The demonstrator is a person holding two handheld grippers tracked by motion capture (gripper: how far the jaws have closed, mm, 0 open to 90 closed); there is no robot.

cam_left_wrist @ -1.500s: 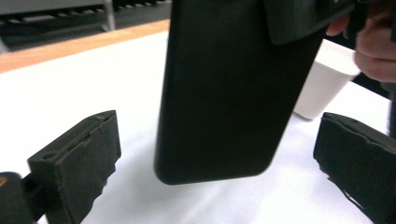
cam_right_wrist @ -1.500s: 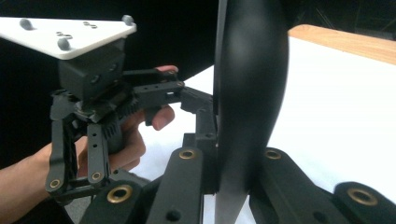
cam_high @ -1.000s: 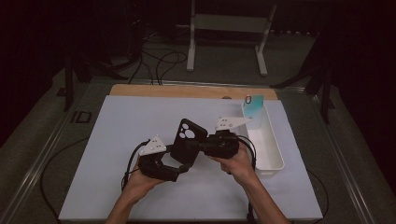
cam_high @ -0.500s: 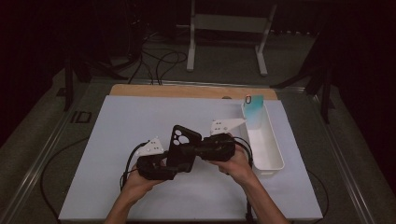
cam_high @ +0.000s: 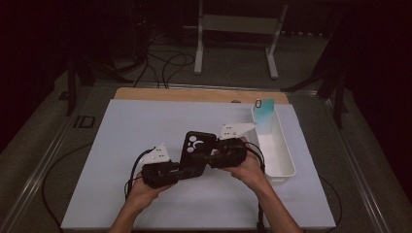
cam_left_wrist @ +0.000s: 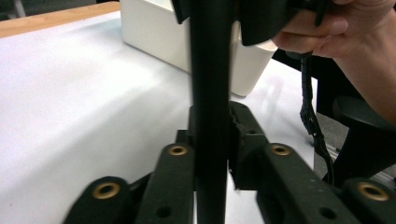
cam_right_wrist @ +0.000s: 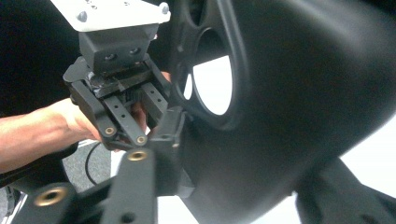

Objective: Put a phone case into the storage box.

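Black phone case (cam_high: 197,154) held above table (cam_high: 121,131), centre of frame, camera cut-outs toward top. Left gripper (cam_high: 180,173): fingers clamped on case's lower edge, edge-on in left gripper view (cam_left_wrist: 211,93). Right gripper (cam_high: 206,159): fingers closed on case's right side. White bin (cam_high: 282,155) at right, teal card (cam_high: 265,112) upright at its far end.

White bin (cam_high: 282,155) crowds right; mat (cam_high: 126,126) left open.
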